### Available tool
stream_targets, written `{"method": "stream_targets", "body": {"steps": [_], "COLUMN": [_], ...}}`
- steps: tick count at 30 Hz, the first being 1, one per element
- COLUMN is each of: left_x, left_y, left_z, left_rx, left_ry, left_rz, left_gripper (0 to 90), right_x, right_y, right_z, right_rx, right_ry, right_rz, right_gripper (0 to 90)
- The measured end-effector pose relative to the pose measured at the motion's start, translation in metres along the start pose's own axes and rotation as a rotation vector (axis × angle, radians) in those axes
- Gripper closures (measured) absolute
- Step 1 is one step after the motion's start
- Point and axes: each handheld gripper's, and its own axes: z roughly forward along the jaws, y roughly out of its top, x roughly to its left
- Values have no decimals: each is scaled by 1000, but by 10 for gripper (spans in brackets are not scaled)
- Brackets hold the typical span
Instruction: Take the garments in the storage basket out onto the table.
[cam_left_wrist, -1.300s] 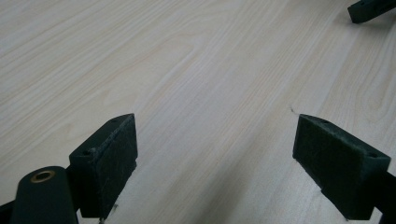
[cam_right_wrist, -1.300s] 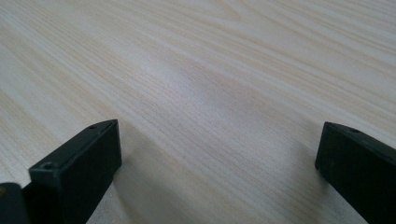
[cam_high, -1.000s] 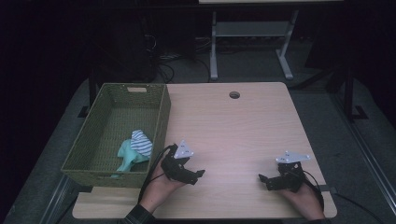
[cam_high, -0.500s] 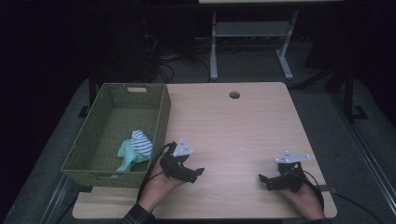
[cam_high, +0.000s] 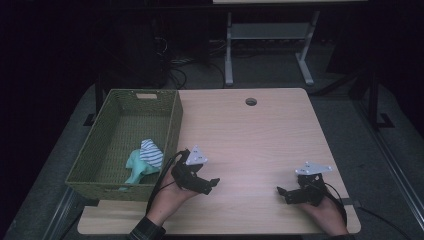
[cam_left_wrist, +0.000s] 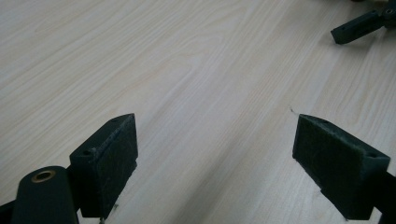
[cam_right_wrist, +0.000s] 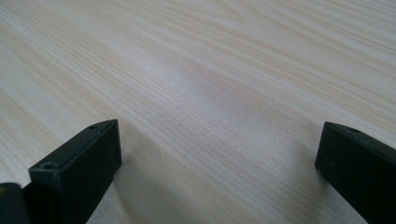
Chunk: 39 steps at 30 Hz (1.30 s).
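Both grippers are sitting low over the wooden table (cam_high: 260, 135), well apart from each other. The left gripper (cam_high: 212, 182) is resting near the front edge, just beside the woven green basket (cam_high: 172, 120), its jaws spread wide with nothing between them; in the left gripper view the two black pads (cam_left_wrist: 109, 161) are framing bare pale wood grain. Off in that view's top right corner, a dark jaw tip of the other gripper is peeking in. The right gripper (cam_high: 281, 191) is lying toward the table's front right corner, jaws likewise parted and holding nothing, its grey three-cornered plate facing up.

Inside the basket, at its near end, a bundle of cloth is lying: a striped blue-and-white piece (cam_high: 150, 152) is touching a teal piece (cam_high: 135, 167), possibly rolled socks, though the dim light is making that hard to settle. The basket's wall is standing between the cloth and the left gripper.

Farther back, a round cable hole (cam_high: 251, 102) is showing in the tabletop, and a metal stand (cam_high: 270, 35) is standing on the dark floor beyond. No readable writing is showing anywhere.
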Motion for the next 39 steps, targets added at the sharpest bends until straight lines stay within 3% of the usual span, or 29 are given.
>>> {"method": "stream_targets", "body": {"steps": [17, 31, 39], "left_x": [4, 10, 20], "left_y": [13, 25, 31], "left_z": [-11, -21, -31], "left_rx": [-28, -41, -37], "left_ry": [-6, -81, -84], "left_rz": [4, 43, 57], "left_gripper": [136, 139, 140], "right_x": [0, 0, 0], "right_y": [0, 0, 0], "right_z": [0, 0, 0], "right_rx": [0, 2, 1], "right_ry": [0, 1, 1], "right_rz": [1, -1, 1], "right_gripper": [1, 1, 1]}}
